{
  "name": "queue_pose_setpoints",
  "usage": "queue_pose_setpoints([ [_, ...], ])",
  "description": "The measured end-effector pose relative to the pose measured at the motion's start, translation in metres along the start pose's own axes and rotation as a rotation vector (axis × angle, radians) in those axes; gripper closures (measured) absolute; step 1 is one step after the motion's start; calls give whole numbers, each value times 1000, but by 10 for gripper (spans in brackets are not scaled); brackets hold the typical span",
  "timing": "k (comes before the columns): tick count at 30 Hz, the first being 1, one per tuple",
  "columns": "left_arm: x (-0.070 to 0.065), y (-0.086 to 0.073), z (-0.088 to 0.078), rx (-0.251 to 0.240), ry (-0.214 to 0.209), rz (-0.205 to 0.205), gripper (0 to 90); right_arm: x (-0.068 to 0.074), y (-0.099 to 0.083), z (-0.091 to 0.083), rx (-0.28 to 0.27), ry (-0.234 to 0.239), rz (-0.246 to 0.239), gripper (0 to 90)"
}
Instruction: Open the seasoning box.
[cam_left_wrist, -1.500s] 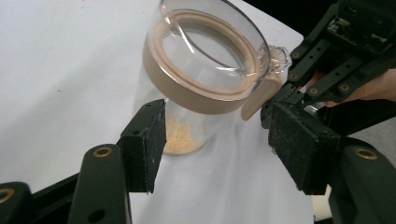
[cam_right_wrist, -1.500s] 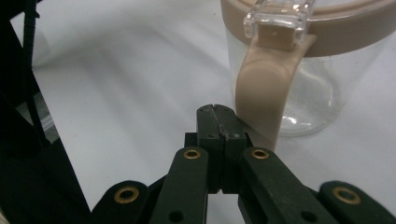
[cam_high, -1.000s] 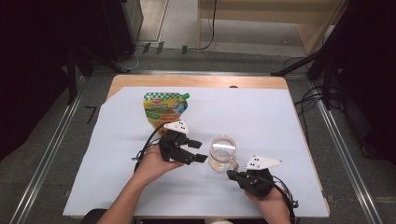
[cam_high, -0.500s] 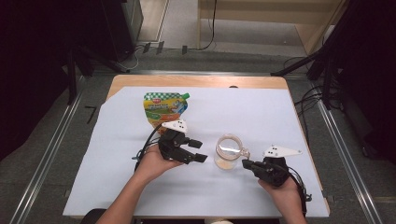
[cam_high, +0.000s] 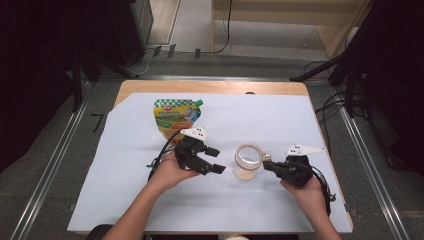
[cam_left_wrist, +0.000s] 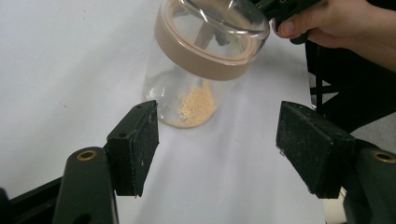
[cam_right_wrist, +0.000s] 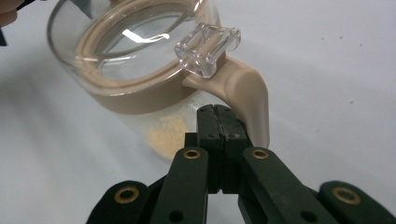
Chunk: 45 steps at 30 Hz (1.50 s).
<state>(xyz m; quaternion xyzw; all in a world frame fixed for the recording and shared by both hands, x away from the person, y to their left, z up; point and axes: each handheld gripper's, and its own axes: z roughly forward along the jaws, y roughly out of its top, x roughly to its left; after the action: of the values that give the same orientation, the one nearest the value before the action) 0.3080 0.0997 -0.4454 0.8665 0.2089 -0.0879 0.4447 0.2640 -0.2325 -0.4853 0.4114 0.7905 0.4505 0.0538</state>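
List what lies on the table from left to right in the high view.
Green pouch → left tongs → glass jar → right tongs.

Printed pouch (cam_high: 177, 118) at the far side of the white sheet — some lettering across its front in a band under the green-white checkered top, plus a small red logo near the top edge, but too small and blurred to read; no word, brand or no. can be made out. Jar (cam_high: 247, 161) w/ beige lid — no label or print visible in the high view or either gripper view. Nothing legible anywhere else
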Motion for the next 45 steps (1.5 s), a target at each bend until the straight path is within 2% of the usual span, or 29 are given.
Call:
queue_pose_setpoints([
  [3, 3, 2, 2, -22, -3, -9, 273, -8, 5, 3, 0, 8, 3, 900],
  [5, 2, 4, 5, -16, 14, -4, 247, -10, 6, 3, 8, 15, -2, 900],
  [8, 3, 8, 9, 3, 7, -14, 230, -8, 7, -6, -4, 2, -29, 900],
  [11, 6, 11, 14, 7, -2, -5, 233, -5, 8, -21, -31, -25, -37, 900],
  [13, 7, 14, 17, 3, -8, -2, 233, -8, 7, -28, -50, -37, -17, 900],
  [15, 7, 18, 21, -1, 0, 2, 232, -14, 6, -31, -50, -74, 0, 900],
  [17, 7, 21, 26, 25, -12, 7, 232, -21, 6, -24, -39, -88, 33, 900],
  [20, 4, 23, 33, 41, -8, 13, 208, -25, 8, -11, -25, -84, 56, 900],
  [24, 3, 26, 40, 43, 7, 39, 131, -27, 13, 2, -15, -93, 38, 900],
  [26, 2, 28, 43, 37, 9, 52, 101, -30, 15, 3, -34, -83, 59, 900],
  [28, 2, 30, 45, 26, -3, 65, 102, -29, 16, 5, -32, -95, 46, 900],
  [30, 2, 31, 48, 19, -16, 54, 103, -28, 16, 5, -31, -96, 46, 900],
  [32, 1, 34, 52, 34, 10, 94, 123, -28, 15, 5, -24, -100, 43, 900],
  [36, -1, 38, 58, 40, 9, 106, 133, -26, 12, 4, -18, -111, 42, 900],
  [38, -3, 38, 62, 37, 35, 121, 132, -25, 10, 4, -16, -114, 42, 900],
  [41, -1, 37, 66, 56, 36, 116, 133, -24, 9, 2, -17, -112, 44, 900],
  [45, -1, 37, 67, 46, 35, 114, 127, -24, 6, 0, -17, -108, 58, 900],
])
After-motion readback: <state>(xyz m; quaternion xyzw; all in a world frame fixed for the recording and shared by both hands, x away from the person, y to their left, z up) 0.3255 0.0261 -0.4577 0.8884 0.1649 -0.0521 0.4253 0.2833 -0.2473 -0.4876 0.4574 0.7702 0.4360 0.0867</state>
